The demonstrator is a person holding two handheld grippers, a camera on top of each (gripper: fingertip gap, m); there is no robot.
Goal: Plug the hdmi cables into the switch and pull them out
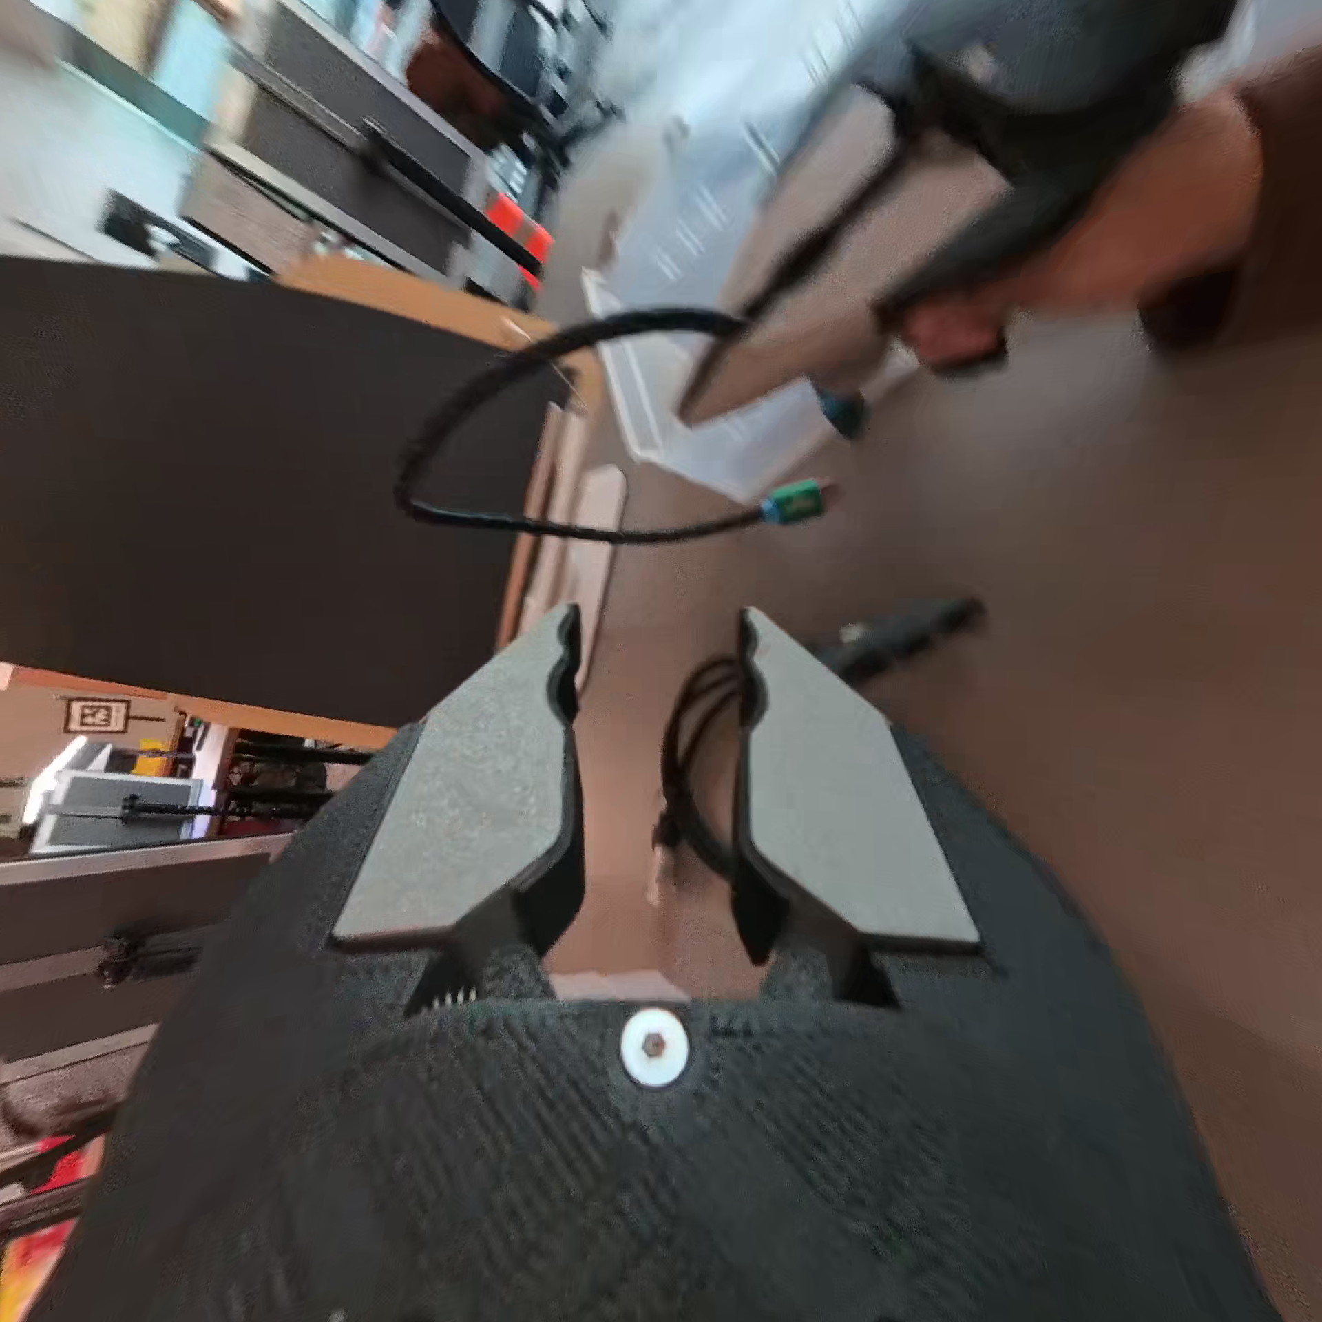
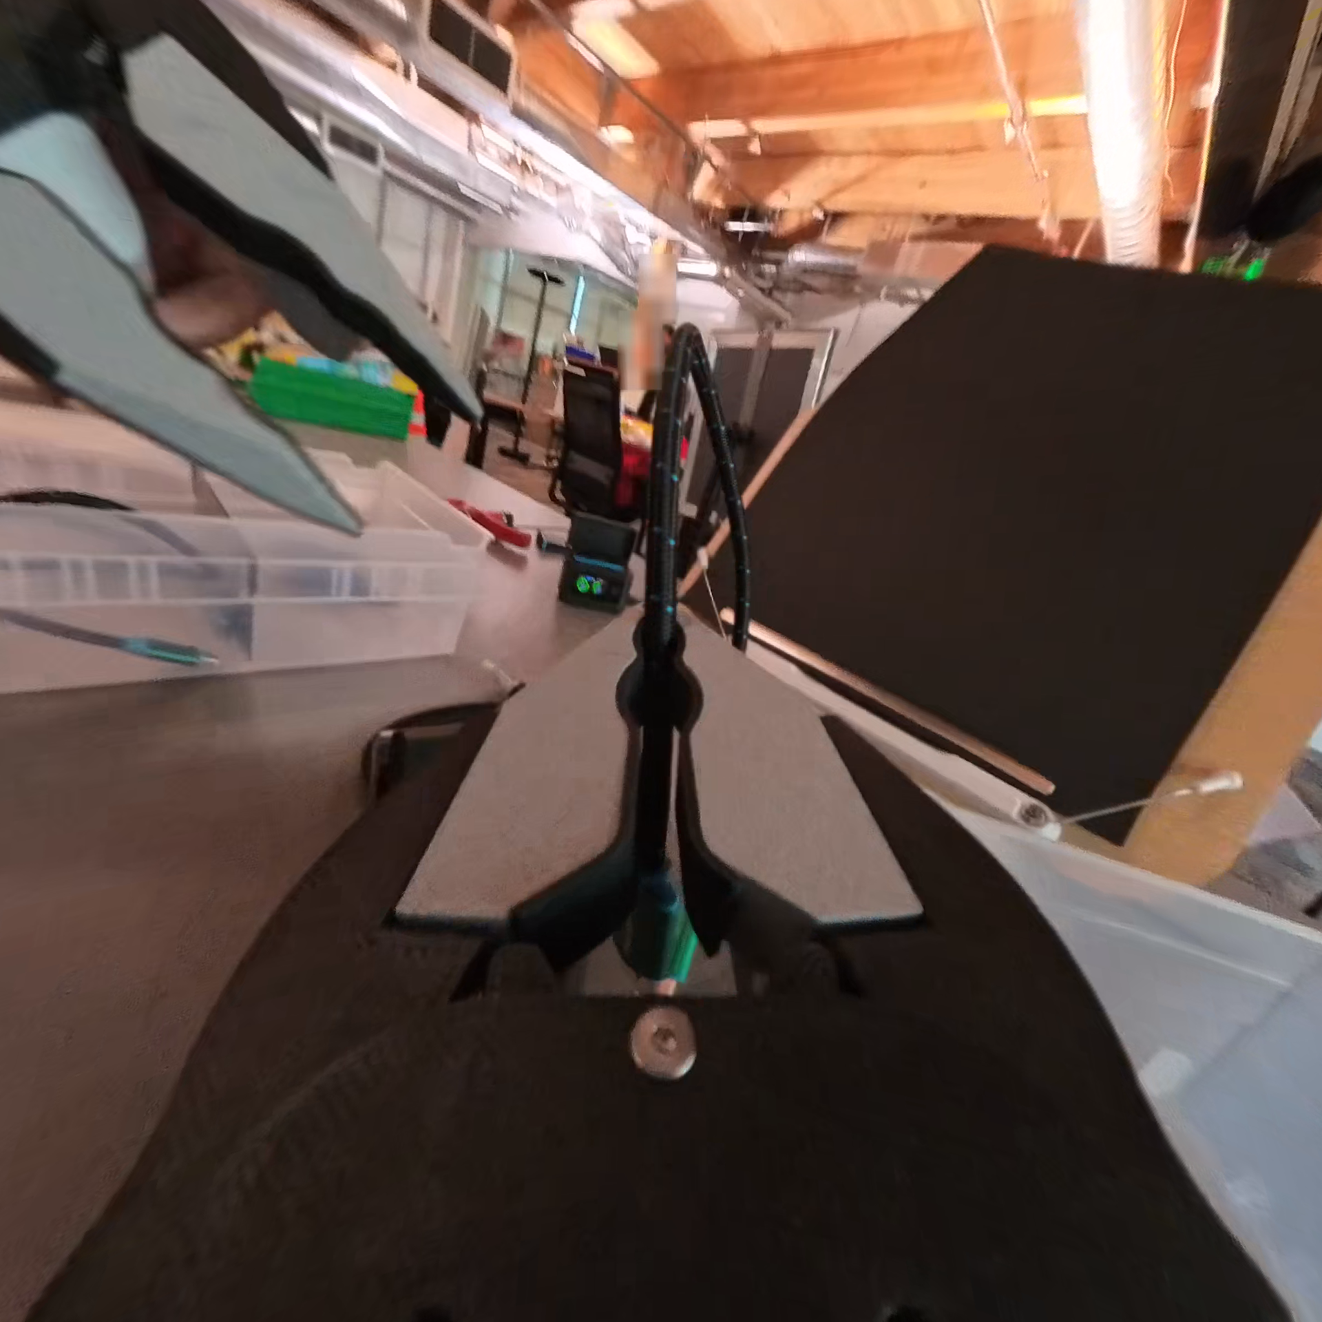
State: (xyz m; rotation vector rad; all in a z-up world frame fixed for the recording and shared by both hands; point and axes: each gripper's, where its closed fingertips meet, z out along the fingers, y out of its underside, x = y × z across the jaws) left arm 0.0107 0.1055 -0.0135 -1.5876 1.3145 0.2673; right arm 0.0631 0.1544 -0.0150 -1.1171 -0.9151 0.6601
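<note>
My right gripper is shut on a black braided HDMI cable, whose green plug sits between the finger bases. The cable loops up and drops behind the right finger. In the left wrist view the same cable arcs through the air from the right gripper, and its free green plug hangs above the table. My left gripper is open and empty, tilted over the brown table. A second black cable lies coiled below it. The black switch, blurred, lies just right of the fingertips.
A large black panel with a wooden edge stands left of my left gripper and shows at right in the right wrist view. A clear plastic bin sits on the table. A small black device with a green display stands farther back.
</note>
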